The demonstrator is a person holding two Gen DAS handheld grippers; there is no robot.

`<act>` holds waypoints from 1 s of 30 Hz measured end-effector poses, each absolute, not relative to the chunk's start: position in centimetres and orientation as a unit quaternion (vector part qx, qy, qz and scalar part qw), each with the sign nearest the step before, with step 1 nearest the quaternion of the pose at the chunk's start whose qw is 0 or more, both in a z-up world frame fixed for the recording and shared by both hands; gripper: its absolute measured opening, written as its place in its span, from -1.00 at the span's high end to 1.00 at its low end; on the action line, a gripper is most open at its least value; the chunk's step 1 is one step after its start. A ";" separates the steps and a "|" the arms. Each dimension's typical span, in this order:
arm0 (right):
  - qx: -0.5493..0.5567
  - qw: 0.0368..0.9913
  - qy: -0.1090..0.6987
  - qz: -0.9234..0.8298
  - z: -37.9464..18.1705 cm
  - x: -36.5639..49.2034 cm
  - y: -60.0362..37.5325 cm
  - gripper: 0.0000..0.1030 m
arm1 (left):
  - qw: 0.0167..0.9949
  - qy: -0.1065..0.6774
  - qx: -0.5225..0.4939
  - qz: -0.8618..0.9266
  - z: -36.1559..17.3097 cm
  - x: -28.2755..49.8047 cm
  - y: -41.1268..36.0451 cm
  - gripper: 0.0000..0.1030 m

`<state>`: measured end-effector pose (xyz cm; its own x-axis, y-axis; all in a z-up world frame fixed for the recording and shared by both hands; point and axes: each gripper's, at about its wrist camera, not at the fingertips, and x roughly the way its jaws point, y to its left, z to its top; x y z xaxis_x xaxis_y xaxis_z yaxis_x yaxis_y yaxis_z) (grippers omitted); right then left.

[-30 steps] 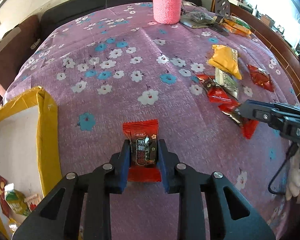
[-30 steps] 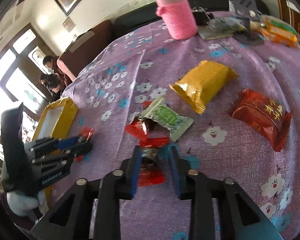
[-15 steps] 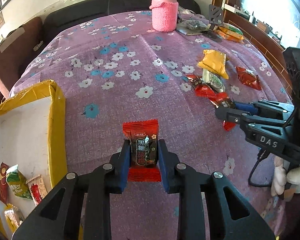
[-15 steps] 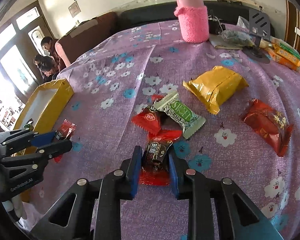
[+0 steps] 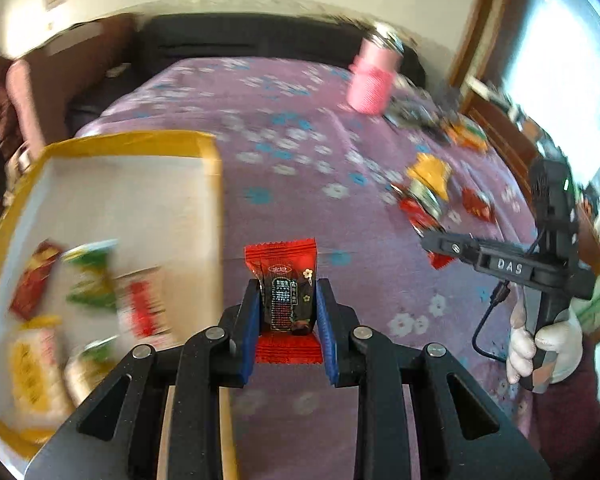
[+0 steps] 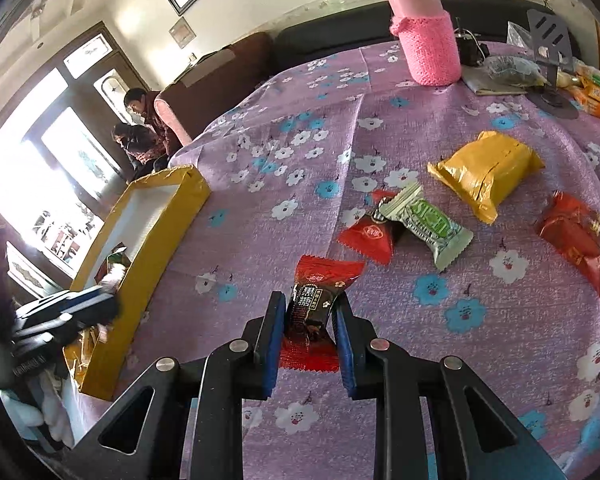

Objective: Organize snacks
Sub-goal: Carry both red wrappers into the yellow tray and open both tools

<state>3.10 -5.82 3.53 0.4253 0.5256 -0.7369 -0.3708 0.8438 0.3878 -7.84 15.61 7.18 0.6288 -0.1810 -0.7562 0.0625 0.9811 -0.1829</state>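
The left gripper (image 5: 287, 312) pinches a red-and-brown candy (image 5: 286, 292) upright between its blue pads, just beside the near right edge of the yellow box (image 5: 210, 148). The view is blurred, but the candy appears to hang short of the box wall, over the purple flowered cloth (image 5: 284, 128) that covers the desk. The right gripper (image 6: 307, 334) is pressed onto a second candy of the same kind (image 6: 314, 306), held above the cloth well to the right of the box.

Inside the box several wrapped snacks (image 5: 88, 280) already lie on the white floor: red, green and yellowish packets, too smeared to count surely. So part of the sorting is done, and two more pieces are in hand but not yet delivered.

Farther from the box than the held candies, four snacks lie loose on the cloth: a red triangular packet (image 6: 367, 237) touching a silver-green bar (image 6: 426, 220) that overlaps it, then a yellow pouch (image 6: 486, 168), and a dark red pouch (image 6: 578, 236) farthest to the right. At the far end of the desk, beyond all these, stand a bottle in a pink knitted sleeve (image 6: 430, 46) and some orange packets (image 6: 598, 96) near the right edge; whether those belong to the job I cannot tell.

My judgement: roughly halfway, with two drops pending and at least four pickups left.
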 end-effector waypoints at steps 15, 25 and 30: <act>0.030 0.827 0.462 0.318 8.7 0.1 6.2 0.53 | 0.902 0.418 -0.107 0.020 8.8 -9.3 30.4 0.54; -0.022 0.801 0.491 0.341 8.2 1.2 19.4 0.52 | 0.880 0.453 -0.139 0.003 6.3 -3.6 33.9 0.54; -0.046 0.797 0.508 0.323 6.3 2.9 22.5 0.52 | 0.874 0.461 -0.155 -0.003 5.5 -1.8 34.7 0.54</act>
<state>2.91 22.50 6.27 0.2748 0.4679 -0.8399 -0.5613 0.7874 0.2550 -1.84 34.74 5.50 0.5757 -0.1470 -0.8043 -0.1380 0.9521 -0.2728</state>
